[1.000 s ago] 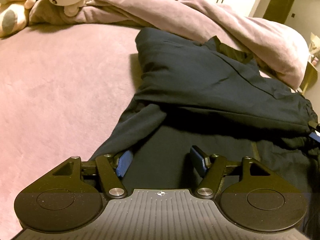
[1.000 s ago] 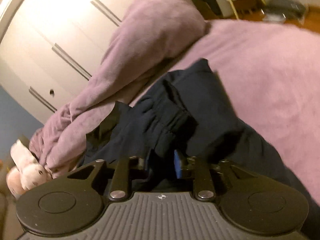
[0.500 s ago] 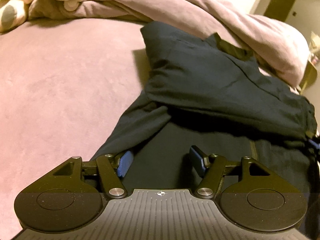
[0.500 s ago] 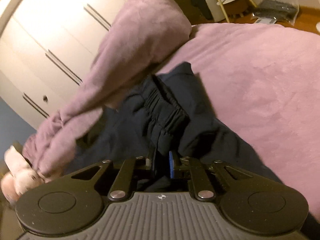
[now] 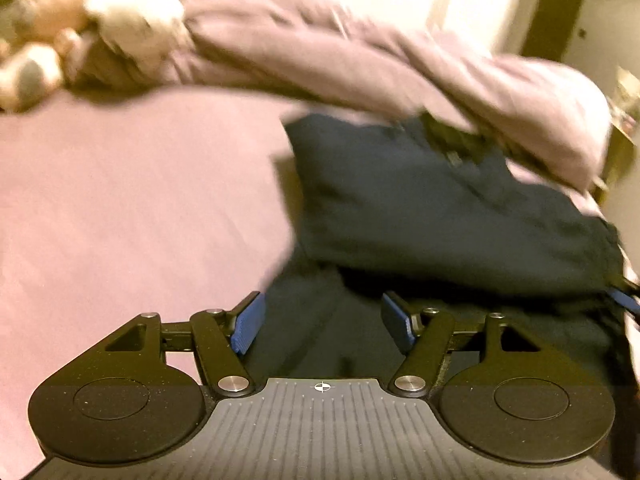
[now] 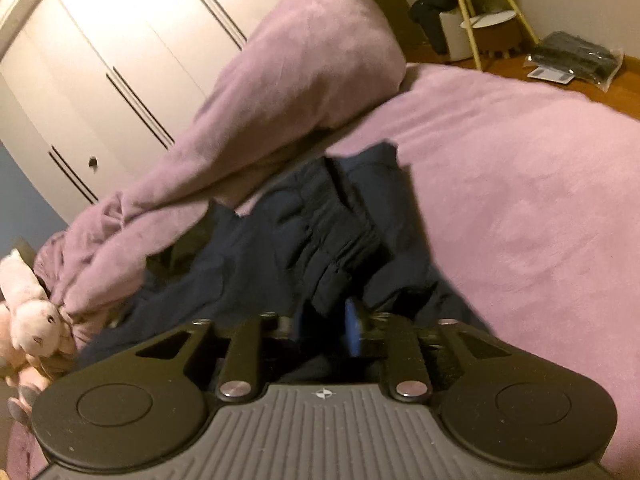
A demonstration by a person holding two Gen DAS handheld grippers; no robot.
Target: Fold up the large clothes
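Observation:
A dark navy garment (image 5: 440, 208) lies folded over itself on the pink bed (image 5: 140, 200). My left gripper (image 5: 322, 326) is open, its blue pads either side of the garment's lower layer, just above it. In the right wrist view the same garment (image 6: 288, 248) shows its gathered elastic waistband (image 6: 344, 236). My right gripper (image 6: 326, 328) is shut on a fold of the garment beside the waistband; one blue pad (image 6: 352, 332) shows, the other is hidden by cloth.
A bunched pink duvet (image 5: 380, 60) lies behind the garment, also in the right wrist view (image 6: 280, 112). Plush toys (image 5: 80, 28) sit at the bed's far left corner. White wardrobe doors (image 6: 120, 60), a yellow-legged stand (image 6: 484, 20) and wooden floor lie beyond.
My right gripper has closed on the garment near the waistband and shifted it. The left gripper stays open and has tilted up, bringing more duvet and toys into view, blurred.

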